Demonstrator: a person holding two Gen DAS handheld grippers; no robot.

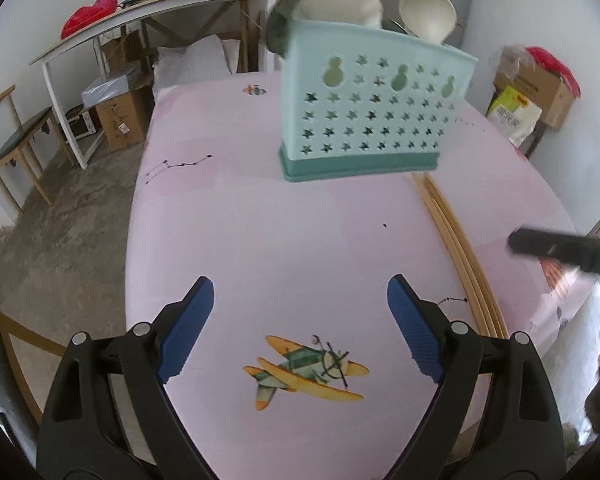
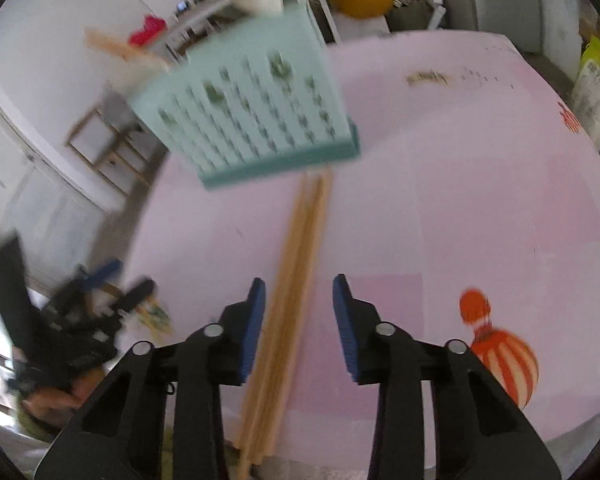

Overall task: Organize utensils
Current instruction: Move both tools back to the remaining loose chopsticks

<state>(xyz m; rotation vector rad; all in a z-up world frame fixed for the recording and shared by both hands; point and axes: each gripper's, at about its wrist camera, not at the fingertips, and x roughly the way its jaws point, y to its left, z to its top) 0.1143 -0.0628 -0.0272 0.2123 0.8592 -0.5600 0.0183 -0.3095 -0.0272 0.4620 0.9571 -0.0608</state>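
The mint utensil holder [image 1: 360, 120] stands upright on the pink tablecloth [image 1: 260, 240], ladles [image 1: 428, 12] sticking out of its top. A bundle of wooden chopsticks [image 2: 296, 260] lies just in front of the holder. The right gripper [image 2: 299, 308] straddles the bundle with jaws apart, seemingly not pressing through the blur. The left gripper [image 1: 300, 328] hangs wide apart, empty.

Right tongs [image 2: 299, 320] straddle wooden chopsticks [image 2: 296, 264] lying before the teal holder [image 2: 256, 112].
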